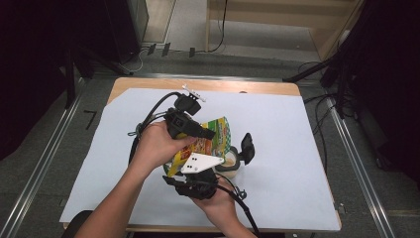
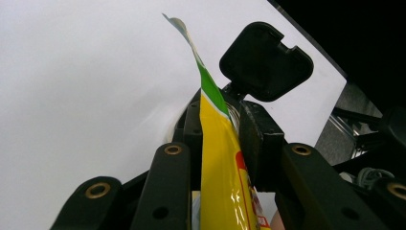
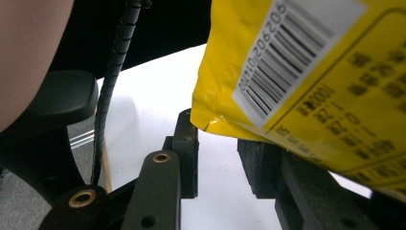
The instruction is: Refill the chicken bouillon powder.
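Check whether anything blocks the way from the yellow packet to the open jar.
Nothing visible does. The packet hangs tilted right beside the jar, and the jar's black flip lid stands swung back on the far side, clear of the mouth.

Yellow-green snack bag (image 1: 210, 139) tilted above white sheet, beside open-lidded cup (image 1: 232, 162).

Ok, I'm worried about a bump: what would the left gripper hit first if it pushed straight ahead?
Probably the open black lid, just past the yellow bag; depth is unclear.
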`<control>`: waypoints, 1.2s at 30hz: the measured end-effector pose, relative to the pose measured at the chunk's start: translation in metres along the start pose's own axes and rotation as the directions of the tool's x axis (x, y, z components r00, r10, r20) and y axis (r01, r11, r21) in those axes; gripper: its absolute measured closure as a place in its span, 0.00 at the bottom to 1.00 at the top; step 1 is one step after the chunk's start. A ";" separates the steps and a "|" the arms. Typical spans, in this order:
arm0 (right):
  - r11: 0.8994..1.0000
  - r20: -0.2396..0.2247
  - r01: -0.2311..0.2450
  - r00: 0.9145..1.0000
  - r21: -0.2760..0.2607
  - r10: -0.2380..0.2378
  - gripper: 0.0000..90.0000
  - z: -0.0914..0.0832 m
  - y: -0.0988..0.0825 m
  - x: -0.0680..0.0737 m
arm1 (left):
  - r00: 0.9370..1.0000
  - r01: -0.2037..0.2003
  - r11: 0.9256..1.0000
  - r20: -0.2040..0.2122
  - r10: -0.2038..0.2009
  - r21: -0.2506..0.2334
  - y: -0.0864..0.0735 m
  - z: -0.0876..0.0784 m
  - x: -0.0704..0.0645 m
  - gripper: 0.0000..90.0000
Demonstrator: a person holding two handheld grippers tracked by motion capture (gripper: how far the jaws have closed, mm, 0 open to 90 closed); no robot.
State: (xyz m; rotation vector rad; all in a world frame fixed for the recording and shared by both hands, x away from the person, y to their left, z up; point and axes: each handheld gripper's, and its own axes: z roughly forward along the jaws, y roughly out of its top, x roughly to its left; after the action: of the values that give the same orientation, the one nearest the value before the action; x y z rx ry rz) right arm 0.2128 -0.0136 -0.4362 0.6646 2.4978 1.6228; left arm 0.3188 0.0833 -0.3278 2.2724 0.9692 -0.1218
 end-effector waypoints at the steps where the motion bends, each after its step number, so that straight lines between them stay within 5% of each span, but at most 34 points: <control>1: 1.000 0.000 0.000 1.000 0.000 0.000 0.79 0.000 0.000 0.000 | 1.000 0.000 1.000 0.000 0.000 0.000 0.000 0.000 0.000 0.82; 36: 1.000 0.018 -0.022 1.000 0.014 0.022 0.80 0.000 0.007 -0.007 | 0.999 0.027 0.998 0.032 -0.029 0.051 0.014 0.007 0.011 0.81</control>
State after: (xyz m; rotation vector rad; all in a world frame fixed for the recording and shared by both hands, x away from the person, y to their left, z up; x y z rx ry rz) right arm 0.2214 -0.0142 -0.4308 0.7073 2.5011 1.6005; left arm 0.3379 0.0784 -0.3294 2.2959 0.9916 -0.1965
